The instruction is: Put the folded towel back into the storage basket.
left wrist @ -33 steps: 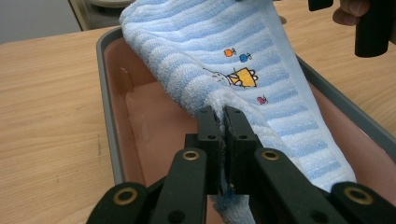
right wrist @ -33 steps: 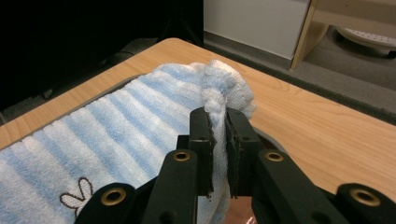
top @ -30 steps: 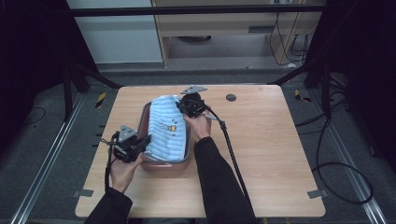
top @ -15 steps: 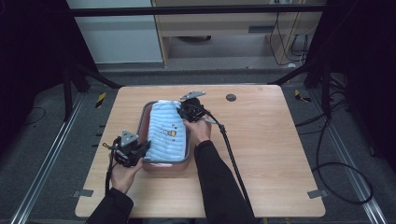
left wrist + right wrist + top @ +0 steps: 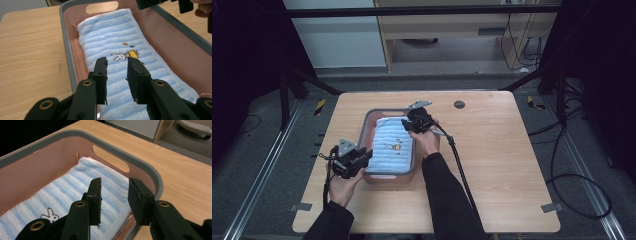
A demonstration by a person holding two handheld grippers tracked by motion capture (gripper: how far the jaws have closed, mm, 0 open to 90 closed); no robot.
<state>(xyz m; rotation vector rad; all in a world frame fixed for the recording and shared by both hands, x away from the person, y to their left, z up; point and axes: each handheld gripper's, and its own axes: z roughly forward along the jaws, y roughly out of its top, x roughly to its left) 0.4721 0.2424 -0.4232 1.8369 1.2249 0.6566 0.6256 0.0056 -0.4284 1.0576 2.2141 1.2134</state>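
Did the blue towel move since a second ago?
Yes. The towel has sunk from draping over the basket rim to lying flat inside it.

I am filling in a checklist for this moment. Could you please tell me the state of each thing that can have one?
Towel: folded, lying flat inside the basket, not gripped.
Basket: upright on the table, holding the towel.
Left hand-held gripper: jaws have just been opening, apart above the towel, nothing between them.
Right hand-held gripper: jaws have just been opening, apart over the towel's end, nothing held.
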